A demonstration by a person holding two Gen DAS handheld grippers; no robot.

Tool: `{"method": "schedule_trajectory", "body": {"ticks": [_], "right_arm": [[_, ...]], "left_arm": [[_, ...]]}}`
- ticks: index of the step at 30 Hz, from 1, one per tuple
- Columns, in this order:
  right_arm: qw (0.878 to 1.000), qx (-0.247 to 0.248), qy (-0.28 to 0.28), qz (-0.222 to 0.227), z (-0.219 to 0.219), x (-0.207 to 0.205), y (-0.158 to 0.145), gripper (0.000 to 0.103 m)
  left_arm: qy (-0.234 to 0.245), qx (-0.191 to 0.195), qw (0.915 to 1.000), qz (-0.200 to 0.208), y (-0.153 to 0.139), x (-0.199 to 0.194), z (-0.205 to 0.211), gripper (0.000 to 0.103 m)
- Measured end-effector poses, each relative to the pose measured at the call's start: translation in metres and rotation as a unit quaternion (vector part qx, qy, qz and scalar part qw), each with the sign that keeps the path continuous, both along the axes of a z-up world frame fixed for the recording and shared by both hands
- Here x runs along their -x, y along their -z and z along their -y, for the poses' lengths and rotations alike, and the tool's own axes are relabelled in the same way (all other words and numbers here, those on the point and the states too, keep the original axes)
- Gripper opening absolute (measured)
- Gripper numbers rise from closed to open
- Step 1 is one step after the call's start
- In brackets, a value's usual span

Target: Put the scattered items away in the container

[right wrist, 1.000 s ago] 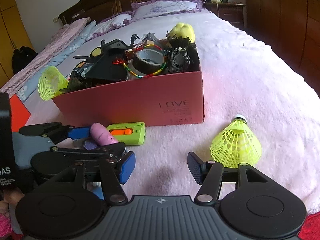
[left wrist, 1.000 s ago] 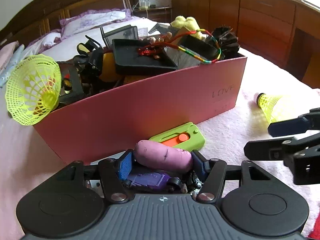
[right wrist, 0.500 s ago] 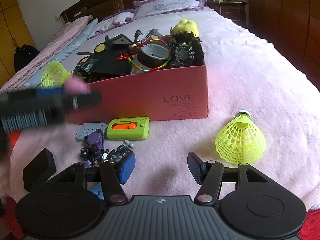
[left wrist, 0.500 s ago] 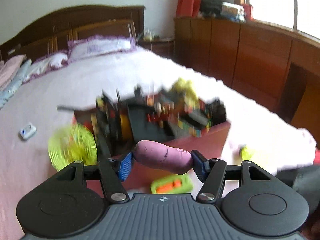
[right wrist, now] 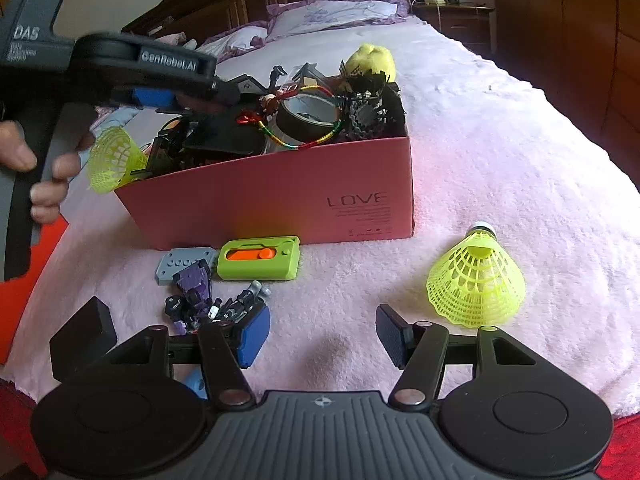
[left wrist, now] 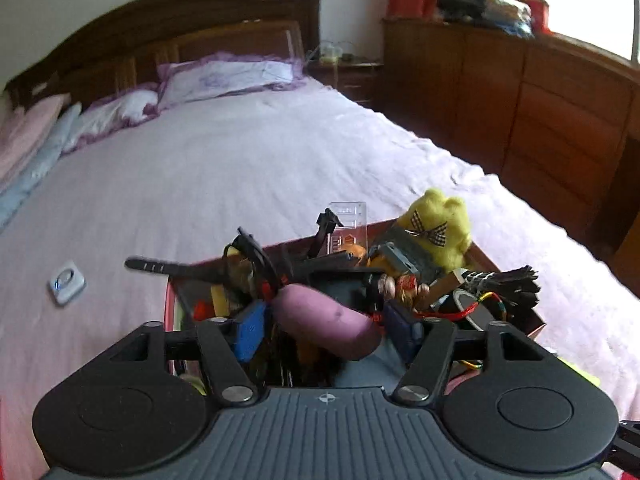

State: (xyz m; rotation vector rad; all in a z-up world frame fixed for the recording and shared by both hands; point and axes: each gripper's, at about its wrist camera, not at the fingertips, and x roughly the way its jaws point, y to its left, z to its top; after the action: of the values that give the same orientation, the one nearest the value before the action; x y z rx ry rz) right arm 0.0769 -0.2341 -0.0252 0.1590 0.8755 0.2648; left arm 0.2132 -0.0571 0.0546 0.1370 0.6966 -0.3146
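- Pale pink bedding covers a wide bed [right wrist: 500, 128], with a dark wooden headboard [left wrist: 168, 36] and pillows at the far end and brown cabinets along the side.
- On the bed stands a pink box [right wrist: 280, 196] with the word LOVE on its front wall; it is full of mixed things, among them a roll of dark tape [right wrist: 308, 116], a yellow plush toy [left wrist: 438, 224] and a yellow shuttlecock in the box [right wrist: 114, 160] that leans over the left edge.
- The left tongs [left wrist: 328, 328] hang over the open box, held by a person's hand [right wrist: 36, 168]. Their jaws are opening, and a purple sausage-shaped toy [left wrist: 326, 322] lies tilted between the blue pads, above the things in the box. Whether the pads touch it, I cannot tell for sure; a gap shows at the left pad.
- The right tongs [right wrist: 320, 338] are low over the bed in front of the box, with the jaws apart and nothing between them.
- Just before the box lie a green case with an orange slider [right wrist: 260, 258], a grey flat plate [right wrist: 184, 262] beside it, and a purple toy robot in pieces [right wrist: 200, 296] near the left pad of the right tongs.
- A second yellow shuttlecock [right wrist: 476, 280] stands on the bedding to the right, apart from the box.
- A small white device [left wrist: 66, 282] lies alone on the bed, to the left beyond the box.
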Motion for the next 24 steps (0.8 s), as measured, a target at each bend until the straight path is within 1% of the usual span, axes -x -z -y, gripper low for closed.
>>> {"method": "schedule_trajectory", "body": {"ticks": [1, 2, 4, 5, 6, 7, 8, 9, 10, 13, 18, 20, 24], "right_arm": [[1.0, 0.0, 0.0, 0.0, 0.0, 0.0, -0.001, 0.065], [1.0, 0.0, 0.001, 0.0, 0.0, 0.0, -0.001, 0.065], [1.0, -0.003, 0.005, -0.002, 0.0, -0.001, -0.005, 0.068], [1.0, -0.004, 0.006, -0.001, -0.001, -0.001, -0.007, 0.07], [1.0, -0.003, 0.005, 0.001, -0.003, -0.001, -0.012, 0.073], [1.0, -0.002, 0.004, 0.004, -0.005, -0.001, -0.016, 0.079], [1.0, 0.002, 0.001, 0.008, -0.008, -0.001, -0.021, 0.083], [1.0, 0.006, -0.001, 0.013, -0.01, -0.001, -0.026, 0.09], [1.0, 0.011, -0.003, 0.019, -0.013, -0.001, -0.032, 0.095], [0.999, 0.027, -0.004, 0.032, -0.02, -0.002, -0.046, 0.101], [0.999, 0.045, 0.014, 0.026, -0.022, -0.005, -0.058, 0.101], [0.999, 0.045, 0.019, 0.025, -0.021, -0.005, -0.062, 0.101], [0.998, 0.049, 0.02, 0.024, -0.023, -0.004, -0.07, 0.101]], "left_arm": [[-0.004, 0.005, 1.0, 0.005, -0.003, 0.006, -0.003, 0.087], [-0.006, 0.011, 0.9999, 0.012, -0.006, 0.014, -0.006, 0.089], [-0.009, 0.015, 0.9997, 0.016, -0.013, 0.031, -0.012, 0.097], [-0.012, 0.014, 0.9997, 0.016, -0.016, 0.038, -0.014, 0.098], [-0.016, 0.012, 0.9997, 0.014, -0.019, 0.046, -0.016, 0.1], [-0.023, 0.008, 0.9996, 0.011, -0.021, 0.053, -0.018, 0.102], [-0.032, 0.003, 0.9995, 0.008, -0.023, 0.06, -0.019, 0.103], [-0.043, 0.0, 0.9991, 0.002, -0.024, 0.067, -0.022, 0.103], [-0.056, -0.002, 0.9984, -0.005, -0.025, 0.073, -0.024, 0.103], [-0.087, -0.003, 0.996, -0.024, -0.025, 0.089, -0.034, 0.103], [-0.116, -0.021, 0.9921, -0.042, -0.019, 0.11, -0.052, 0.103], [-0.124, -0.02, 0.9908, -0.051, -0.015, 0.117, -0.057, 0.103], [-0.133, -0.005, 0.9886, -0.07, -0.011, 0.127, -0.064, 0.103]]}}
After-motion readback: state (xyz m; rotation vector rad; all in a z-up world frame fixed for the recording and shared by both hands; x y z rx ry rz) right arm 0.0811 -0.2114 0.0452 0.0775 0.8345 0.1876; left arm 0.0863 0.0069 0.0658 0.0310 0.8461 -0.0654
